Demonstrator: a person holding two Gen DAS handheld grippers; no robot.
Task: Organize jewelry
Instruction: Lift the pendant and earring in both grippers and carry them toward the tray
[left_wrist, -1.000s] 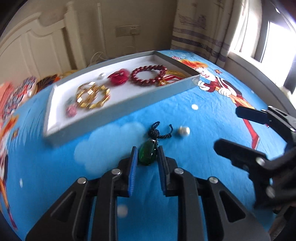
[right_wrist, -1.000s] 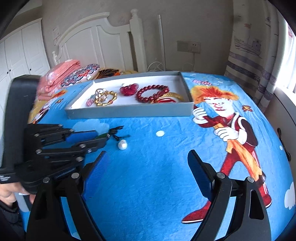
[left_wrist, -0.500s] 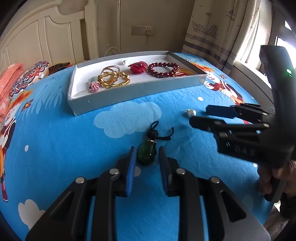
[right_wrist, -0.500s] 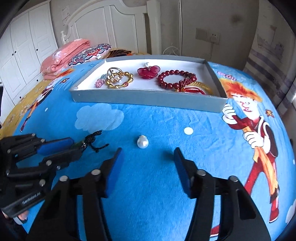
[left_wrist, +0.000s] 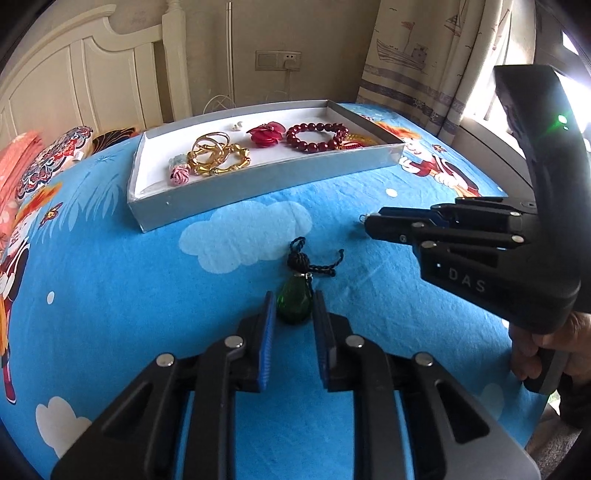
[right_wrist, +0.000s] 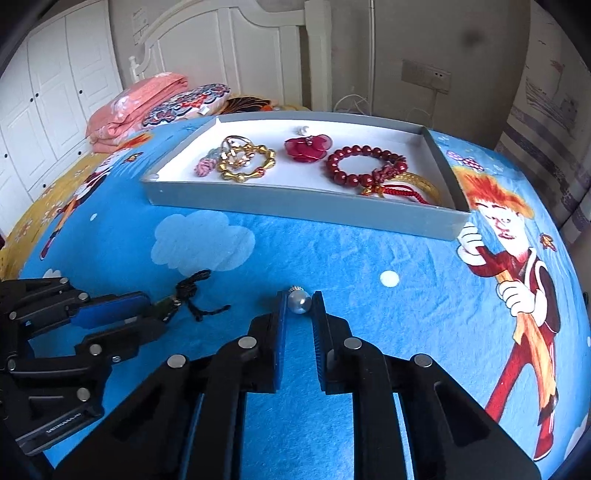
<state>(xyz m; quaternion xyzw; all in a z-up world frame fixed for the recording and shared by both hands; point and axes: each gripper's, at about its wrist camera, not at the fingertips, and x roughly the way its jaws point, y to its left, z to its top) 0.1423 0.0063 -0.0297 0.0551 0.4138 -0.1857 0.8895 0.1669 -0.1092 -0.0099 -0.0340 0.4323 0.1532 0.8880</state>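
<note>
Pearl (right_wrist: 299, 301) between right tongs (right_wrist: 299, 308), hidden from left wrist.

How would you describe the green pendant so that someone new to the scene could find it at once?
Start at the grey tray of jewelry on the blue bedspread. Nearer the camera, past the white cloud print, the green pendant lies between the left gripper fingers. Unlike the pearl nearby, it is a dark green teardrop on a knotted black cord.

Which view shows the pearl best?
Right wrist: the pearl sits in full view between the right gripper pads. In the left wrist view that gripper hides nearly all of it.
</note>
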